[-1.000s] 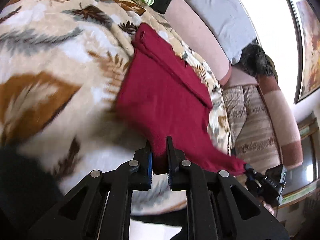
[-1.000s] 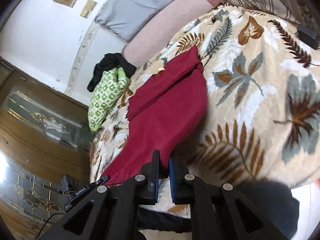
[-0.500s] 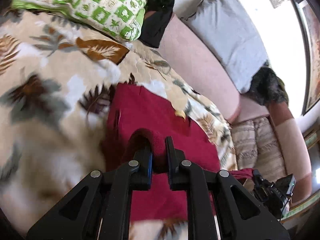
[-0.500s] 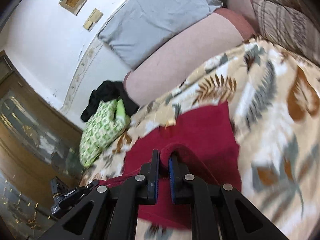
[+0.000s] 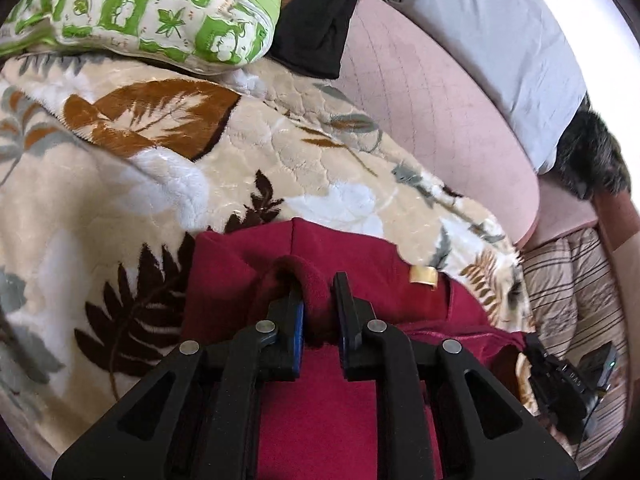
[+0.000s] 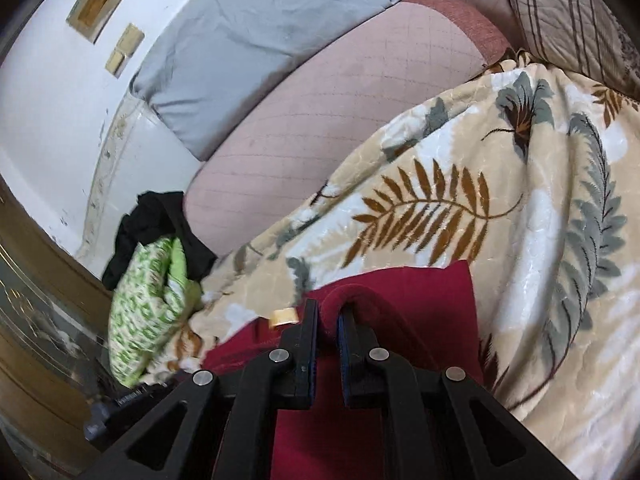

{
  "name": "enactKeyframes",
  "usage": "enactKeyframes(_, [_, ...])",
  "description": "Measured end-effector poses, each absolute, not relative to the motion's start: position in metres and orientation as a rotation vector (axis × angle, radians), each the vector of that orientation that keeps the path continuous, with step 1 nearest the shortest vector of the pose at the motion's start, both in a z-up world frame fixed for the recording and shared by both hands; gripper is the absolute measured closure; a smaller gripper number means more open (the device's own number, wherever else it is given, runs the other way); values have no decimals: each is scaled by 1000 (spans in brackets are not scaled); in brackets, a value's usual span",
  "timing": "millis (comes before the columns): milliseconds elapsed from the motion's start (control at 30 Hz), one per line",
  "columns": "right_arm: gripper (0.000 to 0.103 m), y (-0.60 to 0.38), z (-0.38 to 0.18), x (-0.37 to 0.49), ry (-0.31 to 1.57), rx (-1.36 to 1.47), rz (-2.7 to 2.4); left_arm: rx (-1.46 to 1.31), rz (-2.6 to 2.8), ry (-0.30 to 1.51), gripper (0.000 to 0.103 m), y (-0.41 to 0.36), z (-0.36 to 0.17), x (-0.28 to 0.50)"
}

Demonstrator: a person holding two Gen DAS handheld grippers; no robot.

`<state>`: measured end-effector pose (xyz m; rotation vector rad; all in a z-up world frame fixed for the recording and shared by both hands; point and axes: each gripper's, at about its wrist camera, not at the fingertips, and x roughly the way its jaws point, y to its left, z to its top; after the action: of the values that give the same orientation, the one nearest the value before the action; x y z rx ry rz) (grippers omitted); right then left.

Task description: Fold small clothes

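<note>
A dark red garment (image 5: 240,280) lies on the leaf-patterned blanket (image 5: 160,184), doubled over on itself, with a yellow label (image 5: 424,276) at its far edge. My left gripper (image 5: 318,280) has a rolled fold of the red cloth between its fingers. Its jaws are opening, though the cloth still fills the gap. In the right wrist view my right gripper (image 6: 328,308) is shut on another fold of the same garment (image 6: 420,292), near the label (image 6: 284,316). Both held folds sit close to the garment's far edge.
A green-patterned cushion (image 5: 140,12) and a black cloth (image 5: 316,20) lie at the far left of the blanket. Behind run a pink sofa back (image 5: 432,120) and a grey pillow (image 5: 500,52), with a striped cushion (image 5: 572,292) to the right.
Both grippers carried the garment's near edge forward over the rest, so it now lies doubled near its far edge. The left jaws stand slightly wider than before.
</note>
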<state>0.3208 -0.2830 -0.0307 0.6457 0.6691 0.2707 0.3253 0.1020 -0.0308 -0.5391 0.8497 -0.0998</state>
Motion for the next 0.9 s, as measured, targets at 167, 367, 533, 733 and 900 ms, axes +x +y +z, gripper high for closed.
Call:
enactKeyframes(167, [86, -288, -37, 327, 666, 641, 247, -523, -108, 902, 52, 96, -34, 329])
enactKeyframes(367, [55, -297, -24, 313, 586, 682, 240, -438, -132, 829, 19, 97, 2, 321])
enactKeyframes(533, [55, -287, -7, 309, 588, 577, 248, -377, -82, 765, 19, 92, 12, 302])
enactKeyframes(733, [63, -219, -1, 322, 716, 176, 302, -321, -116, 867, 22, 52, -19, 337])
enactKeyframes(900, [73, -231, -61, 363, 882, 190, 189, -225, -11, 930, 26, 50, -54, 367])
